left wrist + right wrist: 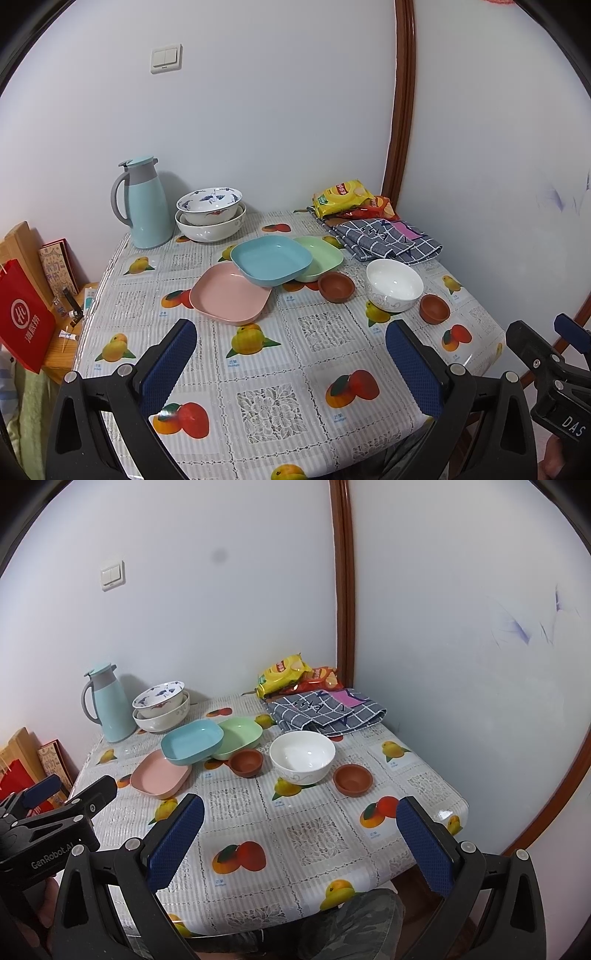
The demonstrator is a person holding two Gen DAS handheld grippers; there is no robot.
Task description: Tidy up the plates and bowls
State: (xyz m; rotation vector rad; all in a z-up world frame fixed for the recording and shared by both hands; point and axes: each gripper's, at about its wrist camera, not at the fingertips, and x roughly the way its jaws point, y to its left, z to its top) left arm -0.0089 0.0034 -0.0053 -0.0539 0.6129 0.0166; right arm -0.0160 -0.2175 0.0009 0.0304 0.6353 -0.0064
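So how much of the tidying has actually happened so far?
Hardly any, it seems. Two patterned bowls sit nested by the jug. Nothing is in hand: the left gripper and right gripper hover open over the table's near edge. Left to sort: the blue plate lying askew across the pink plate and green plate, the white bowl and two small brown bowls.

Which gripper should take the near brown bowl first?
Right, probably. The near brown bowl sits just ahead of the right gripper, toward its right finger, with bare tablecloth between. From the left gripper it lies off to the right, past the white bowl. Both grippers are open and empty.
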